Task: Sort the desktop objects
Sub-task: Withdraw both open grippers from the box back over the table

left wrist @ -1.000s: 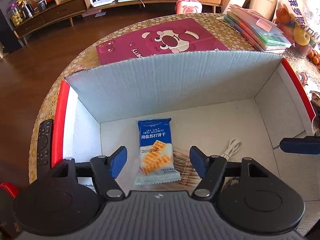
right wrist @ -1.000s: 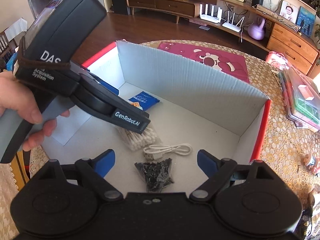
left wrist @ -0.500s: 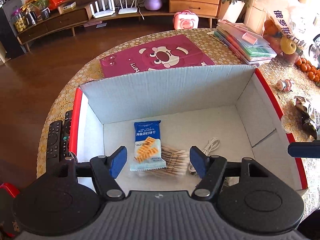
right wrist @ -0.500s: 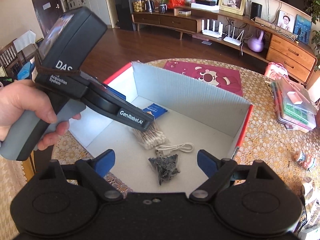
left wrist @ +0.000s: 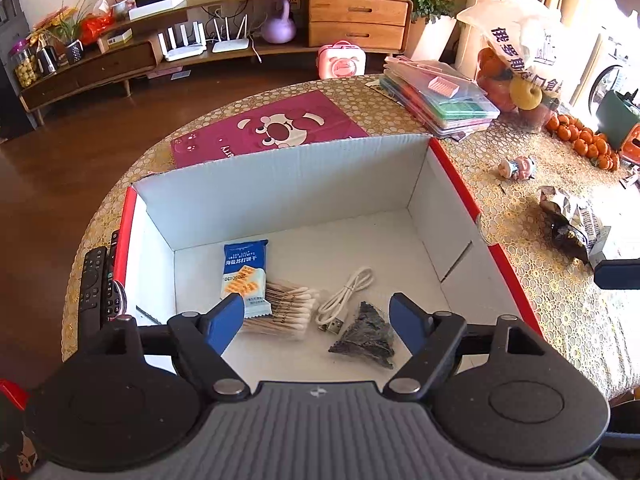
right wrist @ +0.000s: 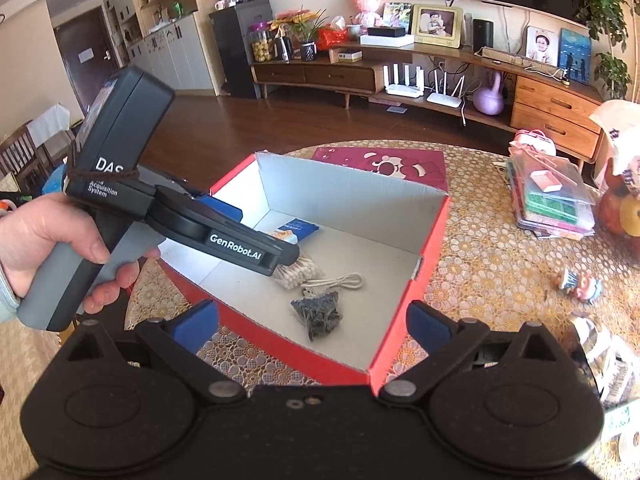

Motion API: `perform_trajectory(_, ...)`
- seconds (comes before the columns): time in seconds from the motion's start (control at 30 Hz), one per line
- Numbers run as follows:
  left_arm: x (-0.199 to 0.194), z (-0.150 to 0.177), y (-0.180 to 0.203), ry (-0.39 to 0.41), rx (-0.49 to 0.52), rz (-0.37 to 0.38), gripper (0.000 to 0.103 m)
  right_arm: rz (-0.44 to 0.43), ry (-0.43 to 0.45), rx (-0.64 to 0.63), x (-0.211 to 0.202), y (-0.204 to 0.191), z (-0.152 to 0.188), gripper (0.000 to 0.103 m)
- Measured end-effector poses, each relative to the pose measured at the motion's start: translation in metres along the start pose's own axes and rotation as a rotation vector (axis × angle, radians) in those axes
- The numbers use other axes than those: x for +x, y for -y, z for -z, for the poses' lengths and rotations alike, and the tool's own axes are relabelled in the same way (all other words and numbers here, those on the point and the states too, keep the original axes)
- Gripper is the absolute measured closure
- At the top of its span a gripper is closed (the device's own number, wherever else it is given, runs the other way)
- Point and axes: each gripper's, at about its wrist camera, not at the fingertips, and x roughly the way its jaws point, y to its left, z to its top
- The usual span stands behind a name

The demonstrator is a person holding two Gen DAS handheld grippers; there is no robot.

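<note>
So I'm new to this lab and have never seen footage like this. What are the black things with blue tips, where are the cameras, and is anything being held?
There is no robot arm here. A person holds a handheld gripper in each hand, and each carries a wide-angle camera looking forward along its two blue-tipped fingers. One picture comes from the left gripper, the other from the right gripper. In the right gripper's view you also see the person's left hand gripping the other tool's handle.

On the table stands an open cardboard box. Inside lie a blue cracker packet, a bundle of cotton swabs, a white USB cable and a small dark bag. Two remote controls lie outside its left wall.

Both grippers are open and hold nothing.
</note>
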Motion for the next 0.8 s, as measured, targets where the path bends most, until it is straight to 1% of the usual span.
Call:
perform_trajectory(0.57, -0.039, 0.027, 0.042, 0.047, 0.046, 0.066, 0.017, 0.073, 0.072, 0.061, -0.077, 0.036, 0.055, 0.002)
perform_trajectory(0.8, -0.050, 0.038, 0.059, 0.066, 0.061, 0.079, 0.017, 0.133, 0.107, 0.086, -0.107, 0.055, 0.082, 0.002)
